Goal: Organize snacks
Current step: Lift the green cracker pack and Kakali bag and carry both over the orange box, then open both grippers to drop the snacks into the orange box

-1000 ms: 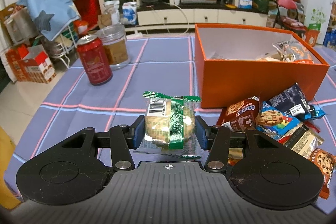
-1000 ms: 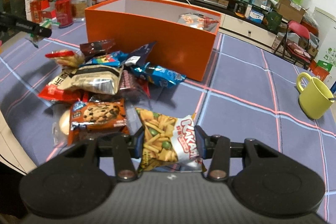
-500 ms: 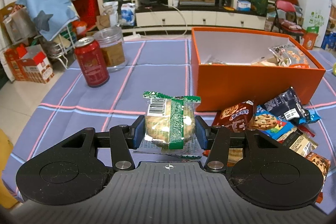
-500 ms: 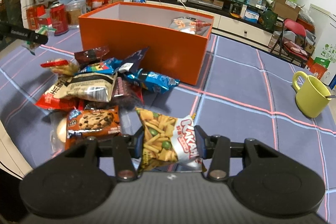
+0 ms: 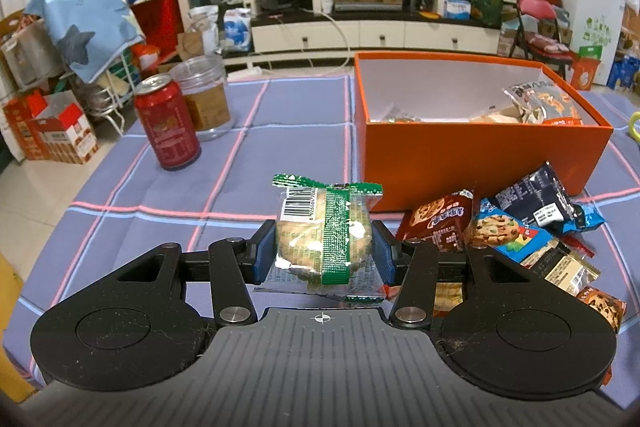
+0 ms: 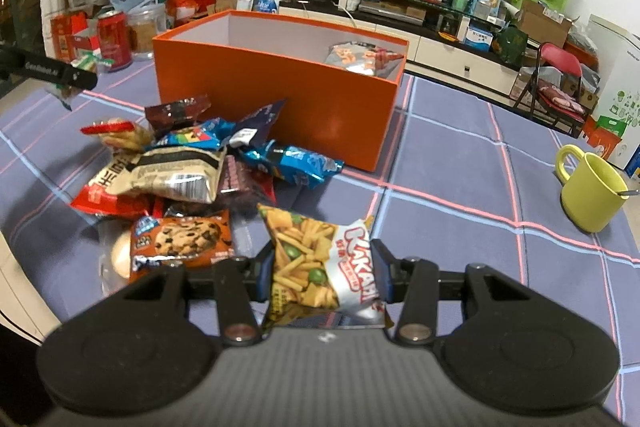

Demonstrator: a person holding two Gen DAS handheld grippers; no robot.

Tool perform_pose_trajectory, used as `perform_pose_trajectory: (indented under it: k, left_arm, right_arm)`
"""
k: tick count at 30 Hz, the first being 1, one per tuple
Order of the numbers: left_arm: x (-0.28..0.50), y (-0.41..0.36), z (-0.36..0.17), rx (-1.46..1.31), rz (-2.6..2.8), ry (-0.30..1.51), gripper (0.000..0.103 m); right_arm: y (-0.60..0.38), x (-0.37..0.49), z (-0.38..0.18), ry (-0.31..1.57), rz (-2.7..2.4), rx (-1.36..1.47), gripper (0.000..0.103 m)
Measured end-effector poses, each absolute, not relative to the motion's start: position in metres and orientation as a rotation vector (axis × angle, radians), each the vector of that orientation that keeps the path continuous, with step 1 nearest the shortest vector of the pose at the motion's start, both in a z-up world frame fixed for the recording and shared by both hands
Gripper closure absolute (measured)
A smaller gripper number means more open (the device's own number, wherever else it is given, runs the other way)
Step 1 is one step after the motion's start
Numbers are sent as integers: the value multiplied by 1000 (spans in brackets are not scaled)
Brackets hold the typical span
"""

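My left gripper (image 5: 323, 251) is shut on a green-banded clear biscuit packet (image 5: 326, 239) and holds it above the cloth, in front of the orange box (image 5: 472, 163). My right gripper (image 6: 323, 273) is shut on a silver pea-and-fries snack bag (image 6: 320, 263), raised just right of the snack pile (image 6: 176, 171). The orange box (image 6: 276, 95) is open and holds a few packets (image 5: 540, 103). The pile also shows in the left wrist view (image 5: 516, 231), in front of the box. The left gripper's tip (image 6: 56, 73) shows at the far left of the right wrist view.
A red can (image 5: 168, 127) and a clear jar (image 5: 206, 99) stand at the table's far left. A yellow-green mug (image 6: 592, 187) stands at the right. The table has a purple checked cloth (image 6: 460, 187). Its near edge (image 6: 16, 291) runs at the lower left.
Both grippers have risen and pulled back a little with their packets. The box and pile sit lower and farther in both views. Both grips are unchanged.
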State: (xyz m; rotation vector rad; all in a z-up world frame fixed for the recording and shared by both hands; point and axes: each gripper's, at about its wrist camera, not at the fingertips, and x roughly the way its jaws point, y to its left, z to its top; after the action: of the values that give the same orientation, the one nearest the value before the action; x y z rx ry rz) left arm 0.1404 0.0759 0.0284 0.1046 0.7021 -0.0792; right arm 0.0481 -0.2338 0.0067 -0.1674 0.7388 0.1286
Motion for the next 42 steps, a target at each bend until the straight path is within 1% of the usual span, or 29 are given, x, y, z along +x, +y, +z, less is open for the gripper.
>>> perform_pose_trajectory:
  k: [27,37,42]
  left_arm:
    - [143,70,34,96,-86,696,84]
    - [140,55,62,42,-119,632,84]
    - [148,41,93,23,-152,576,84]
  right_arm:
    - [-223,50,12,724,138,-178,55]
    - [-212,52,34,641,126,-189,55]
    - [-209,60,64,565,121,-164,55]
